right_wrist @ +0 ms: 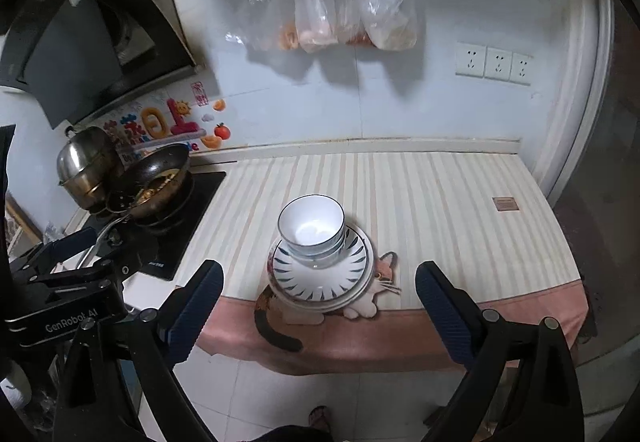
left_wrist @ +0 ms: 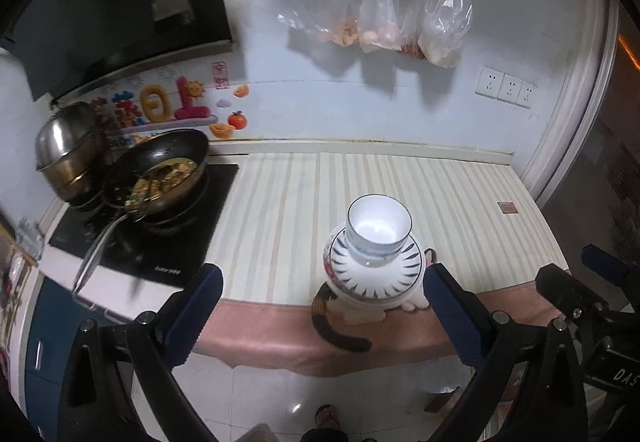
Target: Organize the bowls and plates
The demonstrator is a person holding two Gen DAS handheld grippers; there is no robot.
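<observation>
A white bowl with a blue rim (left_wrist: 378, 222) (right_wrist: 311, 219) sits nested in other bowls on top of a stack of plates. The top plate (left_wrist: 404, 269) (right_wrist: 340, 278) is white with dark blue dashes. The stack stands near the front edge of the striped counter, over a cat picture (left_wrist: 344, 334) (right_wrist: 384, 274). My left gripper (left_wrist: 322, 292) hangs open above and in front of the counter edge, nothing between its blue pads (left_wrist: 192, 318). My right gripper (right_wrist: 318, 290) is open too and holds nothing. Both are well clear of the stack.
A frying pan with food (left_wrist: 168, 173) (right_wrist: 156, 185) and a steel pot (left_wrist: 68, 149) (right_wrist: 86, 161) sit on the black hob at the left. Plastic bags (left_wrist: 384, 21) (right_wrist: 348, 9) hang on the wall. Wall sockets (left_wrist: 506, 87) are at the right. The pink cloth hem (left_wrist: 280, 334) hangs over the counter edge.
</observation>
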